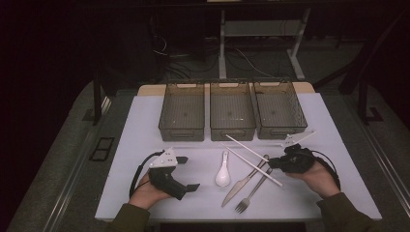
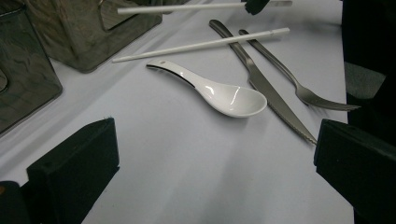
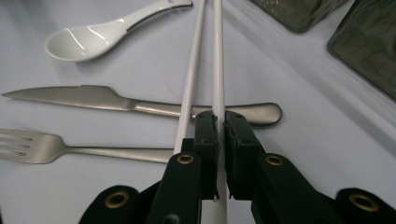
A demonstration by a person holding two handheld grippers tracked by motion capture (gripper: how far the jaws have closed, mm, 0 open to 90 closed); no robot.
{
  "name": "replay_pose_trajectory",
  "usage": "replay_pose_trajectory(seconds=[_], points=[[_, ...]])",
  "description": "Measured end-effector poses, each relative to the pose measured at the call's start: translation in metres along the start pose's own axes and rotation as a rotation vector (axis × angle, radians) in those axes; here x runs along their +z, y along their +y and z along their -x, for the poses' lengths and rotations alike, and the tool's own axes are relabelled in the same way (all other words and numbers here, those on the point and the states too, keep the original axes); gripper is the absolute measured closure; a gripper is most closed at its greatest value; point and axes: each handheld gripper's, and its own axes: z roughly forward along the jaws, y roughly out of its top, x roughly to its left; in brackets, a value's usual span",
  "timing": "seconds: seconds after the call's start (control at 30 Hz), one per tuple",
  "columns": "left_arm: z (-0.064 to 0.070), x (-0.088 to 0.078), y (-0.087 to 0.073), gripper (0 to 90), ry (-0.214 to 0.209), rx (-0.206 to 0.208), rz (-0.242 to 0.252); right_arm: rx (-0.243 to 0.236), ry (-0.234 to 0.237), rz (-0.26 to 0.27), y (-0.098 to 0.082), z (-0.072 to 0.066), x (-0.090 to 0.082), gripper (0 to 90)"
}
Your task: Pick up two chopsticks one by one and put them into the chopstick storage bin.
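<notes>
My right gripper (image 3: 220, 119) is shut on a white chopstick (image 3: 218, 56), gripping it near one end. In the high view this right gripper (image 1: 271, 163) sits right of centre, and the held chopstick (image 1: 246, 146) slants away toward the bins. A second chopstick (image 3: 189, 79) lies across the handles of a steel knife (image 3: 93, 98) and fork (image 3: 46, 144). A white ceramic spoon (image 1: 223, 174) rests left of them. My left gripper (image 1: 188, 173) stays at the front left, open, with its empty jaws facing the spoon (image 2: 224, 95).
Three grey mesh bins (image 1: 182, 129) (image 1: 232, 131) (image 1: 280, 130) stand side by side at the back of the white mat (image 1: 145, 145). The mat's front edge runs just behind both forearms. Dark floor and desk legs lie beyond the table.
</notes>
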Motion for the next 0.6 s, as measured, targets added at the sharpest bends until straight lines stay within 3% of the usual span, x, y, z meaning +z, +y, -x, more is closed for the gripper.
replay_pose_trajectory(seconds=[0.3,0.6], points=[[0.0,0.001,-0.001,0.0,0.003,-0.01,0.004,0.01,0.022,0.076,0.008,0.0,-0.022,84.0],[-0.001,0.0,-0.003,0.0,0.011,-0.021,-0.003,0.026,0.024,0.111,0.026,0.0,-0.026,84.0]])
